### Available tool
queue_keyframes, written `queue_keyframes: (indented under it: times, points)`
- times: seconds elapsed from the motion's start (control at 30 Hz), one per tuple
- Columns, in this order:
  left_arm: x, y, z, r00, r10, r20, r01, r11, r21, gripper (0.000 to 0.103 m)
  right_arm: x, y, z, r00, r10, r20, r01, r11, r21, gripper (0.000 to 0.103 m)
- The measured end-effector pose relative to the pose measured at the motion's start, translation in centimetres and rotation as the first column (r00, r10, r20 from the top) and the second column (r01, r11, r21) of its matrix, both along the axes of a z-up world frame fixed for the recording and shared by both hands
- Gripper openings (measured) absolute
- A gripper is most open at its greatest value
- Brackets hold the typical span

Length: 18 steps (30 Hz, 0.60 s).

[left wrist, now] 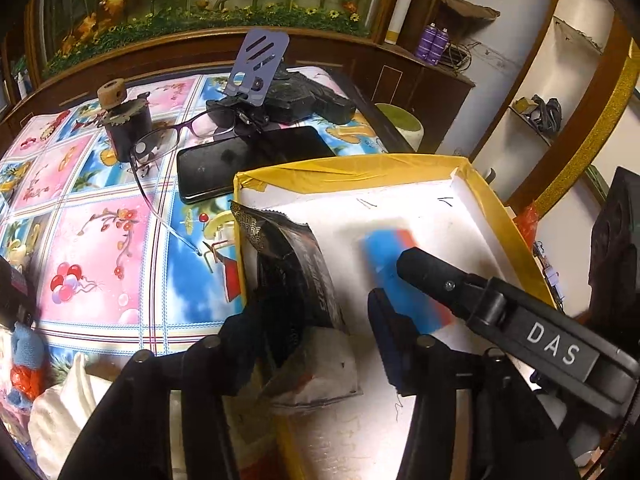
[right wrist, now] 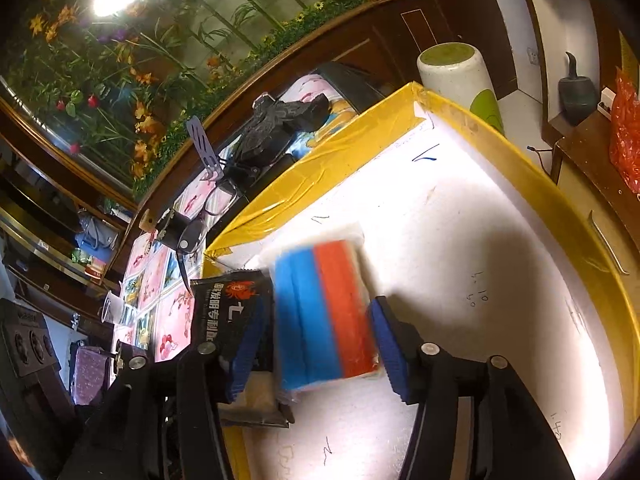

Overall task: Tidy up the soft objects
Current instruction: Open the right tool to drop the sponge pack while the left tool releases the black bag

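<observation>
A white foam tray with a yellow taped rim point(left wrist: 352, 168) point(right wrist: 320, 168) sits on the table. A blue and red sponge pack point(left wrist: 394, 264) point(right wrist: 328, 312) lies on its floor, blurred. A black foil packet point(left wrist: 296, 280) point(right wrist: 228, 312) leans at the tray's left wall. My left gripper point(left wrist: 316, 340) is open, its left finger by the packet. My right gripper point(right wrist: 316, 344) is open with the sponge pack between its fingers, not pinched; its finger point(left wrist: 432, 272) also shows over the pack in the left wrist view.
On the patterned tablecloth point(left wrist: 100, 240) lie a black phone point(left wrist: 248, 160), glasses point(left wrist: 168, 144), a purple phone stand point(left wrist: 256, 68) and a dark cylinder point(left wrist: 128, 128). White cloth point(left wrist: 68, 404) lies at the near left. A white-green stool point(right wrist: 460, 76) stands beyond the tray.
</observation>
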State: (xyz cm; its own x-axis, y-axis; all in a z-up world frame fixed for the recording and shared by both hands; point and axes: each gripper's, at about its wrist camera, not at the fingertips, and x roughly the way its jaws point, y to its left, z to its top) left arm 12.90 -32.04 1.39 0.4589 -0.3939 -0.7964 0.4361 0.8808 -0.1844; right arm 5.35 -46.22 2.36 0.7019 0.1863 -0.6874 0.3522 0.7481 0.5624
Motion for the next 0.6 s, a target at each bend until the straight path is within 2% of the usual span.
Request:
queue_keyframes:
  times: [0.07,0.2,0.27,0.33,0.43,0.53,0.6]
  points:
    - [-0.3,0.0,0.2,1.000,-0.007,0.015,0.007,1.000,0.002,0.056,-0.3,0.0,0.5,1.000,-0.009,0.013,0.009,1.000,-0.017,0.070]
    - [-2.0,1.5,1.2,0.999,-0.017,0.044,0.018,1.000,-0.020,0.060,-0.7,0.0,1.2,0.999,-0.014,0.043,0.015,1.000,-0.023,0.070]
    - [-3.4,3.2,2.0,0.996,-0.022,0.091,0.025,0.999,-0.034,0.063,-0.9,0.0,1.6,0.998,-0.011,0.057,0.012,1.000,-0.019,0.070]
    - [-4.5,5.4,2.4,0.989,-0.001,0.145,0.004,1.000,-0.024,0.076,-1.2,0.2,2.0,0.997,-0.005,0.077,0.007,1.000,-0.019,0.070]
    - [-5.6,8.7,2.7,0.982,0.001,0.188,0.003,1.000,-0.019,0.078,-1.5,0.7,2.7,0.995,0.003,0.100,0.001,0.999,-0.041,0.070]
    - [-5.6,11.9,2.1,0.975,0.034,0.218,-0.041,0.999,0.028,0.081,-1.7,0.9,3.2,0.993,0.009,0.114,-0.003,0.998,-0.057,0.070]
    - [-4.9,14.1,1.2,0.978,0.070,0.199,-0.079,0.996,0.034,0.081,-2.0,1.1,3.5,0.992,0.008,0.128,0.001,0.997,-0.072,0.070]
